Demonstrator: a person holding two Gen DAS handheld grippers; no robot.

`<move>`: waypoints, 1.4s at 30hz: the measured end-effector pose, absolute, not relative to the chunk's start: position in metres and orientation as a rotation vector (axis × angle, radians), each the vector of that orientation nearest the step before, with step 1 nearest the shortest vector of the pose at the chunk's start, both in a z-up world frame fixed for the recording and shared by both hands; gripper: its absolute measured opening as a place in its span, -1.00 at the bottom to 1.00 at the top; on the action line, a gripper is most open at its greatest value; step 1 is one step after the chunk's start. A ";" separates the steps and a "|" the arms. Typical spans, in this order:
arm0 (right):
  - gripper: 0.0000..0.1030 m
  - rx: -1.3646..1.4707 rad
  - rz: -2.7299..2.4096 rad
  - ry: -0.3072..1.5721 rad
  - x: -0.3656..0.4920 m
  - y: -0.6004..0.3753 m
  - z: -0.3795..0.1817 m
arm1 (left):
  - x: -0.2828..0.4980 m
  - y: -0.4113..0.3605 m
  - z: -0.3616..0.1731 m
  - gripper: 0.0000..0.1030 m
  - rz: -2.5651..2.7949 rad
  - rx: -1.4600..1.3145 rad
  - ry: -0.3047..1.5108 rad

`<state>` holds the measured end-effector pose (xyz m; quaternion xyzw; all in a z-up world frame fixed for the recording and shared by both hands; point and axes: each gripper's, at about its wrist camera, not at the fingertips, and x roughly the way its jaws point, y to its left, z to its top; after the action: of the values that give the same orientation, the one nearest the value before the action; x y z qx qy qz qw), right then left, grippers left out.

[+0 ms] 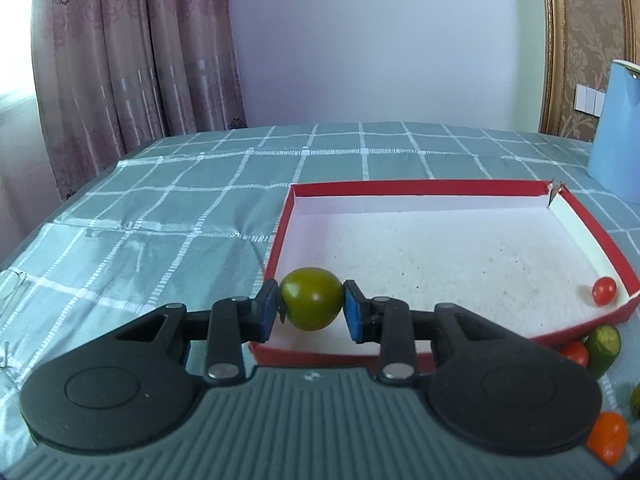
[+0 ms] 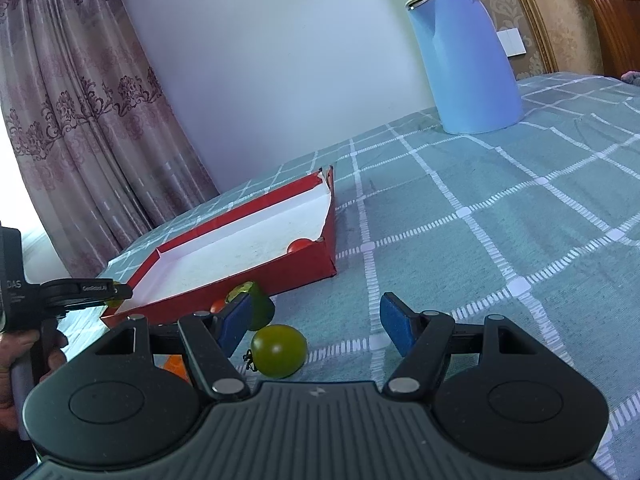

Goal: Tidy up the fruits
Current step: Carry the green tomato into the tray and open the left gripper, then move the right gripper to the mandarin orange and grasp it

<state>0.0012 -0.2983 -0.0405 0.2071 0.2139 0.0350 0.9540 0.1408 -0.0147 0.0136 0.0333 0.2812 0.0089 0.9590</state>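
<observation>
1. Left gripper [image 1: 311, 307]: its two blue pads are clamped on a green tomato [image 1: 311, 298], one pad on each side; the fruit hangs over the near left corner of the red box [image 1: 448, 187], above the near wall.
2. Red box: a shallow tray with red outer walls and a white lining, lying on the checked teal cloth [image 1: 180, 216]. One small red tomato [image 1: 604, 291] rests inside, in the near right corner against the wall (the right wrist view shows only its top above the wall [image 2: 299, 245]).
3. Right gripper [image 2: 318, 326]: the blue pads stand wide apart and hold nothing. It is low over the cloth, just outside the near wall of the box.
4. Loose fruit outside the box: a second green tomato [image 2: 279, 351] lies on the cloth between the right gripper's pads, nearer the left pad, its dark stem pointing left. A further green fruit [image 2: 262, 308] sits just behind that pad, close to the box wall, with a red one [image 2: 218, 306] beside it. An orange tomato [image 2: 176, 366] is partly hidden behind the gripper linkage.
5. Left gripper as seen from the right wrist [image 2: 114, 294]: it reaches in from the left over the box corner, a hand around its handle.
6. Background: a pale blue kettle [image 2: 466, 64] stands on the cloth well beyond the box; patterned curtains [image 1: 132, 60] hang at the left.
</observation>
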 end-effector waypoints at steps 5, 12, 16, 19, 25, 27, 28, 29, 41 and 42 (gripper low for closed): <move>0.36 0.426 0.075 0.434 0.001 -0.299 -0.041 | 0.149 -0.015 0.009 -0.39 -0.005 0.052 0.590; 0.36 0.429 0.078 0.440 0.002 -0.299 -0.041 | 0.154 -0.016 0.001 -0.33 0.003 0.042 0.613; 0.36 0.429 0.076 0.442 0.003 -0.299 -0.042 | 0.144 -0.012 0.007 -0.01 -0.001 0.030 0.587; 0.36 0.431 0.071 0.439 0.002 -0.299 -0.042 | 0.127 -0.006 0.016 0.29 0.012 0.034 0.548; 0.36 0.431 0.070 0.418 -0.002 -0.299 -0.041 | 0.075 0.020 0.030 0.81 0.029 0.011 0.426; 0.36 0.427 0.076 0.406 -0.004 -0.299 -0.040 | 0.057 0.031 0.032 0.95 0.050 -0.009 0.400; 0.36 0.422 0.084 0.400 -0.005 -0.298 -0.039 | 0.051 0.036 0.032 1.00 0.059 -0.017 0.392; 0.36 0.413 0.094 0.398 -0.005 -0.297 -0.038 | 0.045 0.042 0.030 1.00 0.072 -0.022 0.385; 0.36 0.086 0.291 0.414 -0.024 -0.212 -0.027 | 0.037 0.071 -0.004 1.00 0.146 -0.054 0.470; 0.36 0.069 0.302 0.423 -0.023 -0.206 -0.027 | 0.037 0.072 -0.005 1.00 0.139 -0.064 0.473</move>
<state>-0.0234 -0.2057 -0.0268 0.0340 0.2090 0.1495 0.9658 0.0372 0.0722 -0.0047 -0.0318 0.2341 0.0687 0.9693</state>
